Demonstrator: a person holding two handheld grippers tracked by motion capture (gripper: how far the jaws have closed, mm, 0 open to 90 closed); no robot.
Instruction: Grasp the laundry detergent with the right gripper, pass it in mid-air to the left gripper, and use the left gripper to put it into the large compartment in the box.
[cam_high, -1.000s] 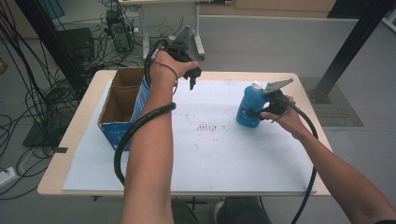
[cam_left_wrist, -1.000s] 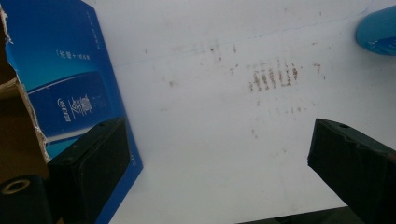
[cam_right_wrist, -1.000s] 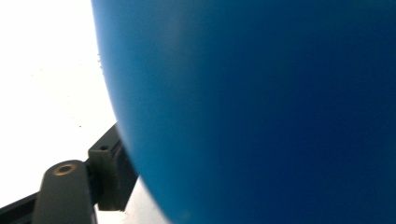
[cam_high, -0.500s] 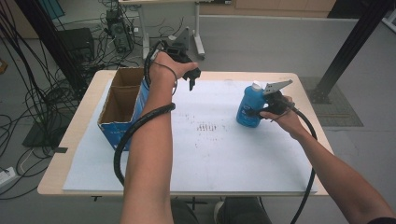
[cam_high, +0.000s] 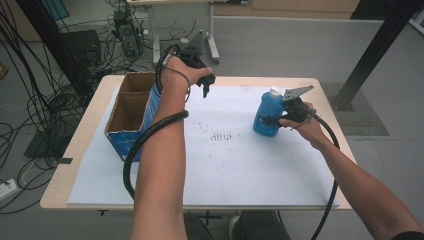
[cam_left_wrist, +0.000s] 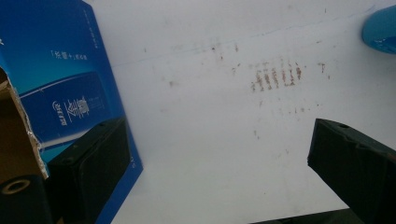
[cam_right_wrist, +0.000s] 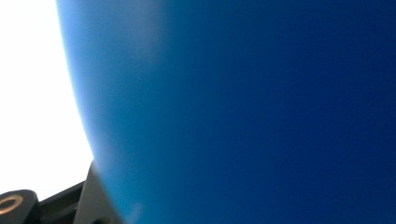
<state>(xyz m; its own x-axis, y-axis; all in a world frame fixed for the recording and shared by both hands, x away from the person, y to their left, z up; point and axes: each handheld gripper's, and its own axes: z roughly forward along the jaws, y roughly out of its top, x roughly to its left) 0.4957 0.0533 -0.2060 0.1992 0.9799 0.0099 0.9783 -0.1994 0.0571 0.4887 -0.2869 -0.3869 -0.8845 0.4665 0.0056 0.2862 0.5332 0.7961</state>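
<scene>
Right gripper (cam_high: 276, 120) holds the blue bottle (cam_high: 266, 114) tight — the bottle stands up straight near the right edge of the table (cam_high: 75, 150). Left gripper (cam_high: 206, 86) hangs over the far edge, jaws wide apart with nothing between them, just beside the blue cardboard box (cam_high: 131, 116) at the left.
</scene>
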